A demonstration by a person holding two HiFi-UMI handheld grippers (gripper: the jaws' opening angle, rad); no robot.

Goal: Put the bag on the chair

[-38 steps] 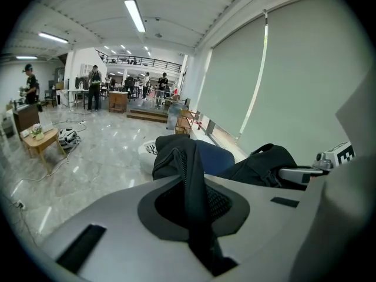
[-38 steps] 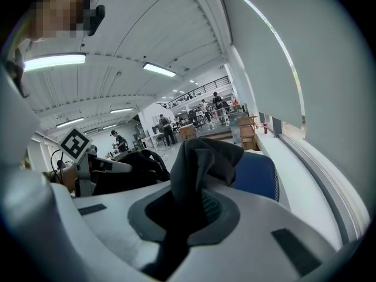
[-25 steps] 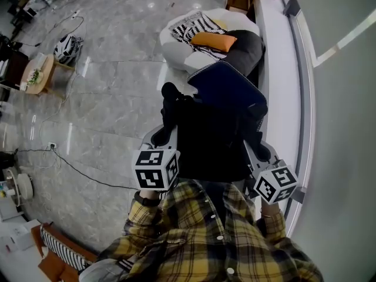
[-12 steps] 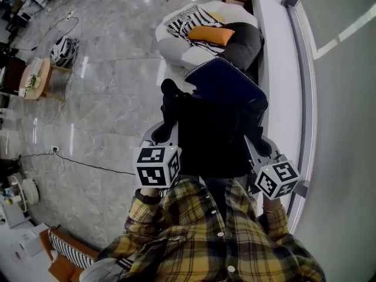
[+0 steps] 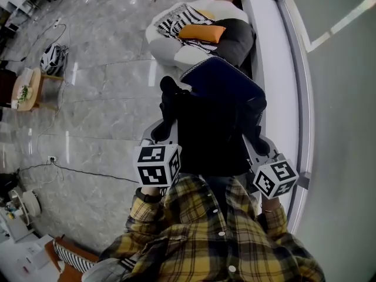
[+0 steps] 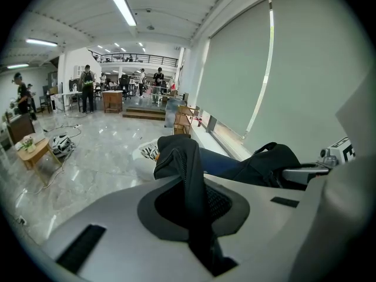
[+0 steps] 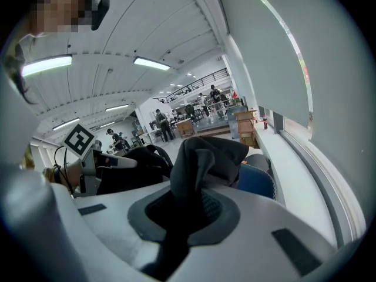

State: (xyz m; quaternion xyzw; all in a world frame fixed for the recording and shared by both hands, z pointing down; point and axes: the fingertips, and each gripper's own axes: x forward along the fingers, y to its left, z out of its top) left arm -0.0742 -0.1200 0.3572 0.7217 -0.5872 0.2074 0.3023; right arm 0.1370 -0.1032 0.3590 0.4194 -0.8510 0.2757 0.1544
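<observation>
Close before the person's chest, the left gripper (image 6: pixel 195 211) and right gripper (image 7: pixel 187 217) carry the black backpack (image 5: pixel 214 135) between them, well short of its goal. Each pair of fingers (image 6: pixel 117 219) is pinched nearly together on a fold of its dark strap fabric. This looks like the carrying step. Farther across the marble floor (image 5: pixel 106 98) stands the white armchair (image 5: pixel 161 40); next the backpack needs bringing over its seat and lowering.

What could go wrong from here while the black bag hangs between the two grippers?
1. The left gripper and right gripper each pinch only a narrow fold of the bag, so it might slip out under its own weight.
2. The white armchair ahead already holds an orange cushion and others; a bag set there could sit unsteadily.
</observation>
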